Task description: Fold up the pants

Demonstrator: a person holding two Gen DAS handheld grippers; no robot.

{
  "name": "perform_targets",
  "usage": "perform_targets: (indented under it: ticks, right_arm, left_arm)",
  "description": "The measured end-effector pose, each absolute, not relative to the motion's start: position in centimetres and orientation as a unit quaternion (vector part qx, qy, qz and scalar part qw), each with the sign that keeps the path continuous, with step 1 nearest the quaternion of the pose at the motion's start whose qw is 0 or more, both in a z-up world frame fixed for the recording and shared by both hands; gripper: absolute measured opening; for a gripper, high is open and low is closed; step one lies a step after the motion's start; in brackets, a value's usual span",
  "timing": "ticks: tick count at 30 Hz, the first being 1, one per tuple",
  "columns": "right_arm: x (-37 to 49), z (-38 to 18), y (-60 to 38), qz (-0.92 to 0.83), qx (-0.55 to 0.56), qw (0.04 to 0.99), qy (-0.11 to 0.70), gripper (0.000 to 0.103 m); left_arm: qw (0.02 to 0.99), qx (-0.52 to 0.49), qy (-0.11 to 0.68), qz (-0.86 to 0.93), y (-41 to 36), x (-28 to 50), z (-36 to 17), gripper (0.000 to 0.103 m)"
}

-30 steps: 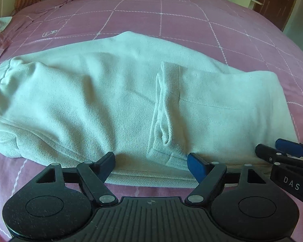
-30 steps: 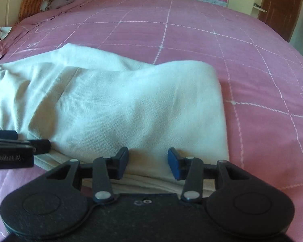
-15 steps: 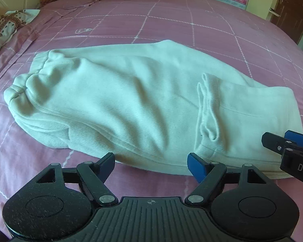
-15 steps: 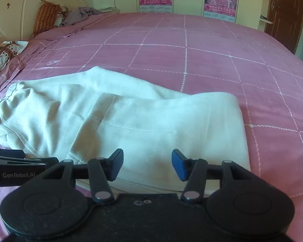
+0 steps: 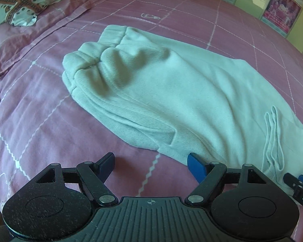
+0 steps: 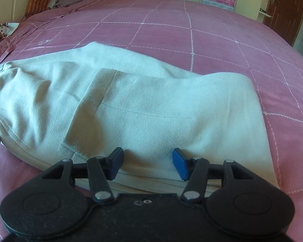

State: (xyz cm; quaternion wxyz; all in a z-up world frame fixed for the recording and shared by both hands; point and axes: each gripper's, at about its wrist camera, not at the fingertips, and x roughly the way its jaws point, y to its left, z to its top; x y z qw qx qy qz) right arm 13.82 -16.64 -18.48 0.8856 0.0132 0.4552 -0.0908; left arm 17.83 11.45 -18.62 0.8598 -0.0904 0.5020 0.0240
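One pair of pale pants [image 5: 171,92] lies folded on the pink bedspread [image 5: 40,121], its long axis running from the waistband at ten o'clock to four o'clock in the left view. Two grippers: the left gripper [image 5: 151,164] is spread wide and empty; the right gripper [image 6: 147,164] is opening over the cloth's near edge, pads clear.

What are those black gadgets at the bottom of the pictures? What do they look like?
They are hand-held grippers. The left gripper is matte black plastic with two round housings, jointed links on silver pins, a ribbed centre plate and blue pads on its fingers. The right gripper looks alike, but with a smooth centre plate and small screws. From the left view, white letters "DAS" show on its side.
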Motion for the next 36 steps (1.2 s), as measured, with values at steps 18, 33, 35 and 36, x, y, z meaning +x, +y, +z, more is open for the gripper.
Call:
perform_targets:
  ticks: [18,33,35,36]
  right_arm:
    - [13.8,-18.5,-16.6,-0.090,0.012,0.888,0.450,0.058]
    - [13.8,-17.5,-16.9,-0.082,0.027,0.890,0.448,0.059]
    - [14.0,-17.6,-16.9,-0.080,0.026,0.888,0.453,0.060]
    - [14.0,-17.6,-16.9,-0.080,0.025,0.888,0.451,0.060]
  left_arm:
    - [0.800,-0.383,0.460,0.034,19.4,21.3,-22.5,0.085]
    - [0.791,-0.445,0.420,0.035,17.9,25.9,-25.4,0.021]
    - [0.779,-0.467,0.417,0.037,18.1,26.4,-26.1,0.021]
    - [0.787,-0.452,0.417,0.039,17.7,26.6,-25.8,0.021]
